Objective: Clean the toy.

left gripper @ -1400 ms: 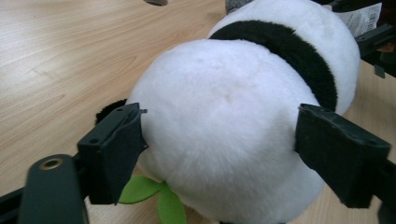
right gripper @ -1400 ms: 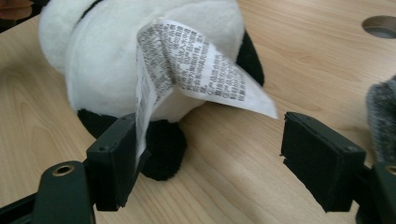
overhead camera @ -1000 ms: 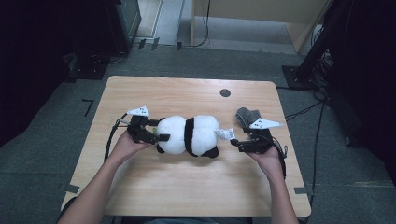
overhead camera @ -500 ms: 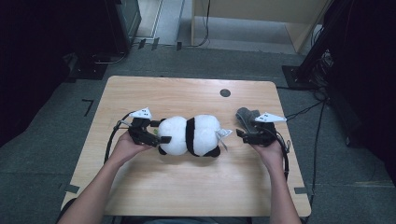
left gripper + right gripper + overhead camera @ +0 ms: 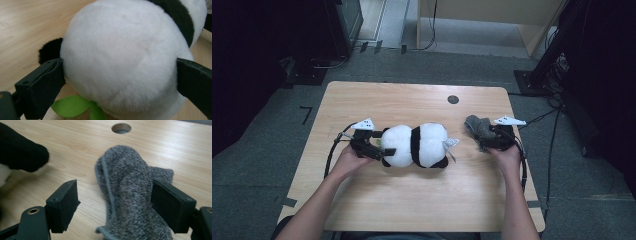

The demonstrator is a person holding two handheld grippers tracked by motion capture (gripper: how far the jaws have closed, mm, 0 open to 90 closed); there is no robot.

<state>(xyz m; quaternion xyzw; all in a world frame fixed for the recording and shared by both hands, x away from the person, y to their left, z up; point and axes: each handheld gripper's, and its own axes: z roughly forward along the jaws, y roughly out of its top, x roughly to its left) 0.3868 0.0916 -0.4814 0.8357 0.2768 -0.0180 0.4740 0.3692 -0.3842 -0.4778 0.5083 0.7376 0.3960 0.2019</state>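
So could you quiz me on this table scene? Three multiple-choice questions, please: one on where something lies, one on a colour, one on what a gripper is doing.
1. Where does the grey sock lie relative to the panda plush in the high view?
A. to its right
B. to its left
C. on top of it

2. What colour is the leaf-shaped piece under the plush?
A. red
B. green
C. blue

3. How does the left gripper stand?
A. clear of everything, above the table
B. jaws on either side of the plush's white body
C. clamped on the sock

Answers:
1 A: the high view shows the sock by the right gripper, right of the plush.
2 B: the left gripper view shows it bright green.
3 B: both black jaws flank the white fur, touching it.
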